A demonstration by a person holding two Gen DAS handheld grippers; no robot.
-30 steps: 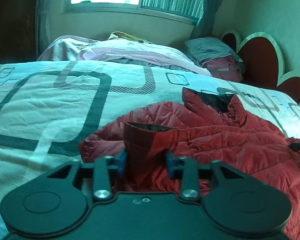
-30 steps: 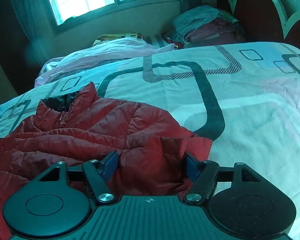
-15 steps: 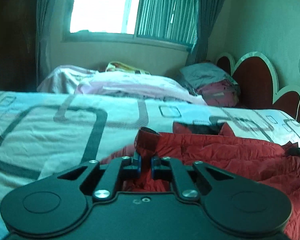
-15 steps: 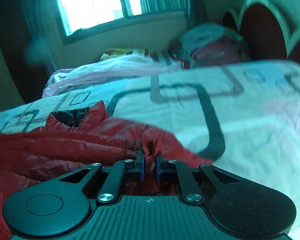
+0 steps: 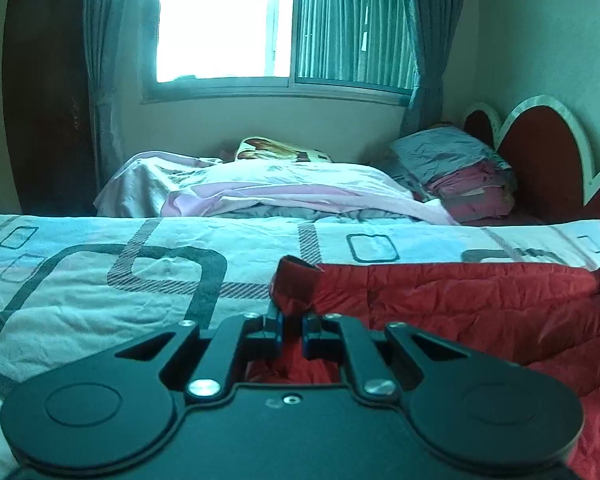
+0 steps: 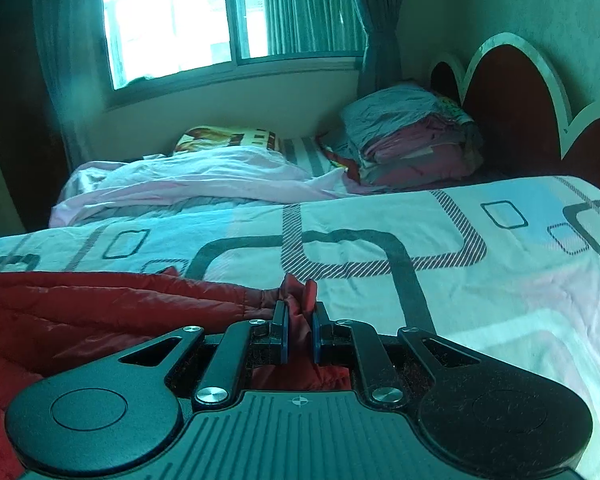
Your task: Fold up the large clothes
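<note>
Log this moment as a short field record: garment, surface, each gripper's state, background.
garment: red quilted jacket, lying on the bed
surface: patterned bedsheet, white with dark rounded squares
left gripper: shut on a bunched edge of the jacket
right gripper: shut on another bunched edge
background: pink blanket, folded bedding stack, red headboard, window

I count one red jacket (image 5: 460,300), pinched at two spots by my two tongs: left gripper (image 5: 292,330) and right gripper (image 6: 300,330). One patterned bedspread (image 6: 460,280), one window (image 5: 284,24), one headboard (image 6: 512,92), one pile of folded bedding (image 6: 412,136).
</note>
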